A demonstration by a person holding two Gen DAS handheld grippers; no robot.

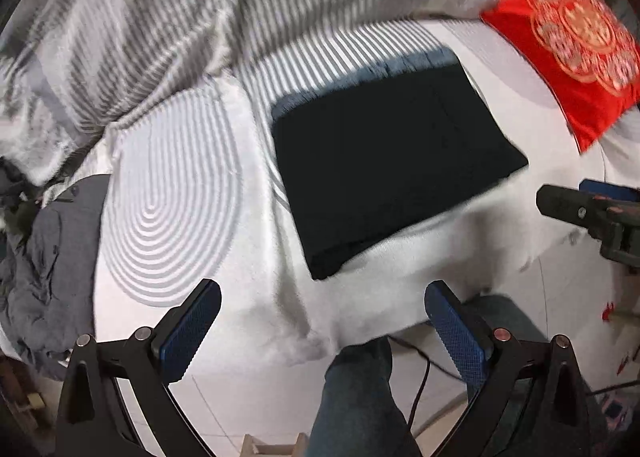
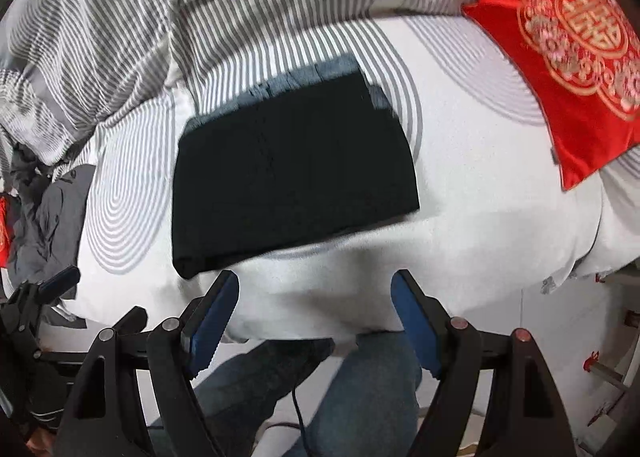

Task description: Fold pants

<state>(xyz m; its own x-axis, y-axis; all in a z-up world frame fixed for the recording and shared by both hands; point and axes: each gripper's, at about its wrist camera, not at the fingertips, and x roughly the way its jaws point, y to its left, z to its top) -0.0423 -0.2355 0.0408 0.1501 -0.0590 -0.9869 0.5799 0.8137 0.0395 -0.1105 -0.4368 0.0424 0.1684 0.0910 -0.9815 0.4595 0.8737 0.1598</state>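
The black pants [image 1: 388, 161] lie folded into a flat rectangle on the white bed sheet [image 1: 460, 249]; they also show in the right wrist view [image 2: 292, 177]. My left gripper [image 1: 322, 305] is open and empty, held back over the bed's near edge, apart from the pants. My right gripper [image 2: 314, 293] is open and empty, just in front of the pants' near edge, not touching. The right gripper also shows at the right of the left wrist view [image 1: 592, 213], and the left gripper shows at the left of the right wrist view [image 2: 44, 297].
A grey-striped duvet [image 1: 140, 29] is bunched at the back of the bed. A red embroidered cushion [image 1: 576, 49] lies at the right. A dark grey garment [image 1: 48, 269] lies at the left. The person's jeans-clad legs [image 2: 352, 397] are below the bed edge.
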